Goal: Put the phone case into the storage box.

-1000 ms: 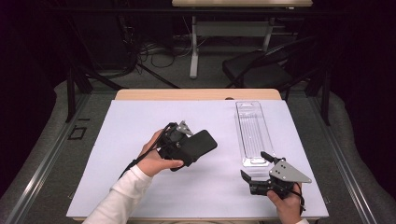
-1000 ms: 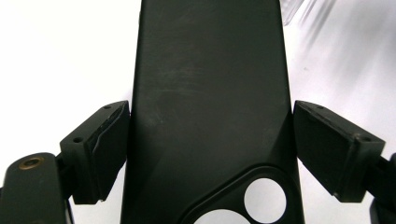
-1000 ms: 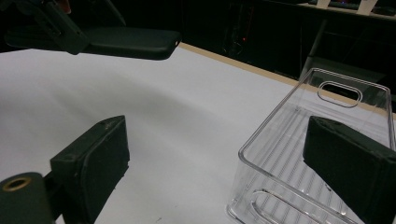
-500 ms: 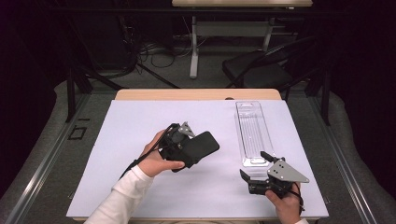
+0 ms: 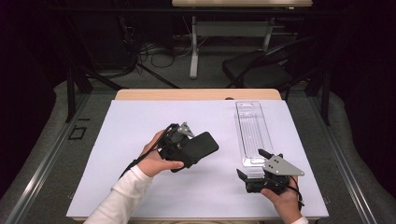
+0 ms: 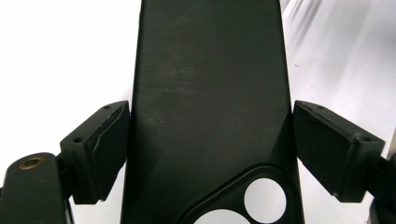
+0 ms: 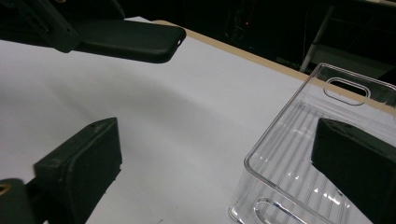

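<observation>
Phone case [image 5: 198, 148], black and matte, sits clamped between the two jaws of your left gripper [image 5: 180, 145]; in the left gripper view you see its back [image 6: 205, 93] running straight out ahead of the gripper, each pad pressed against one long edge, and the round camera cut-outs lying low, close to the gripper's body. From above, your left hand [image 5: 156, 156] lifts the case clear of the white worktop [image 5: 140, 121], its free end pointing away from the gripper toward your right side. Your right gripper [image 5: 254, 173] rests low near the worktop's near edge, with its grey three-cornered plate on top, and your right hand [image 5: 282, 198] is behind it. Its jaws stand wide apart and have just been opening further; nothing is pinched between the pads. In the right gripper view the near end of a clear plastic tray [image 7: 299, 154] comes in between the jaws, closer to the right-hand one, whose pad stands over the tray's ribbed floor, while the left-hand jaw is over bare worktop. The tray stretches away ahead of that gripper, an oval slot at its far end. Farther off and up to the left of the right gripper, the end of the phone case [image 7: 140, 39] hangs above the worktop, well apart from the tray.
</observation>
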{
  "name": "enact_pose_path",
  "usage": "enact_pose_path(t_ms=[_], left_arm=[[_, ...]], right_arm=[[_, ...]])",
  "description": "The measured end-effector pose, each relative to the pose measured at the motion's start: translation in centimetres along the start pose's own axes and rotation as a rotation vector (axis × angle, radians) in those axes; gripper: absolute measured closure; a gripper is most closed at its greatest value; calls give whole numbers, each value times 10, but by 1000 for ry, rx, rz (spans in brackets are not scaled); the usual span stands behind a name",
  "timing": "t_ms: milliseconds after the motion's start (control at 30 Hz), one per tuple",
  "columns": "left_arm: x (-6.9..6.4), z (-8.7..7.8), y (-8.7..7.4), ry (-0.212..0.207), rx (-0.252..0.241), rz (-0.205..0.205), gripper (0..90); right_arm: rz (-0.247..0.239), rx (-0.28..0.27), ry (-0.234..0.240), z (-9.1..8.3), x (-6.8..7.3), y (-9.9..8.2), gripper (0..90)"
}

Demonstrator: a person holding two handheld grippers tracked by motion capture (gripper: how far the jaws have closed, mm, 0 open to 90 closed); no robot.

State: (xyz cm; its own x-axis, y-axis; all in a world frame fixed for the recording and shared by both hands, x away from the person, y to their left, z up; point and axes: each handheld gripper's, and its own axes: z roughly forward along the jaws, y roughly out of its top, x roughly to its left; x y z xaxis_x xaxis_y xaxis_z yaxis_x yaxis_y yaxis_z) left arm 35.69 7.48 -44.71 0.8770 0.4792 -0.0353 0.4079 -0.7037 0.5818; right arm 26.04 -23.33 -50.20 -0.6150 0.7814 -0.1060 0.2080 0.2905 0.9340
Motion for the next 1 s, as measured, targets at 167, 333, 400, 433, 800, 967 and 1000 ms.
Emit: enact_pose_path(t_ms=[167,333,400,433,800,967,1000], left_arm=[[2,-2,-1,-1,-1,-1,145],[2,-4,-1,-1,-6,-6,145],[2,-5,-2,-6,-5,-5,146],[2,-5,-2,-5,-4,-4,145],[2,-6,-2,-7,-2,-2,146],[2,-6,-3,-6,4,2,146],[2,-6,-3,-6,4,2,146]], right_arm=[[-45,21,-11,3,2,7,0],[-77,40,-2,8,5,15,5],[-121,76,5,12,7,19,23],[-133,80,11,13,8,20,29],[-228,85,19,18,14,29,68],[-357,90,-5,22,20,32,129],[-389,93,-9,23,21,32,138]])
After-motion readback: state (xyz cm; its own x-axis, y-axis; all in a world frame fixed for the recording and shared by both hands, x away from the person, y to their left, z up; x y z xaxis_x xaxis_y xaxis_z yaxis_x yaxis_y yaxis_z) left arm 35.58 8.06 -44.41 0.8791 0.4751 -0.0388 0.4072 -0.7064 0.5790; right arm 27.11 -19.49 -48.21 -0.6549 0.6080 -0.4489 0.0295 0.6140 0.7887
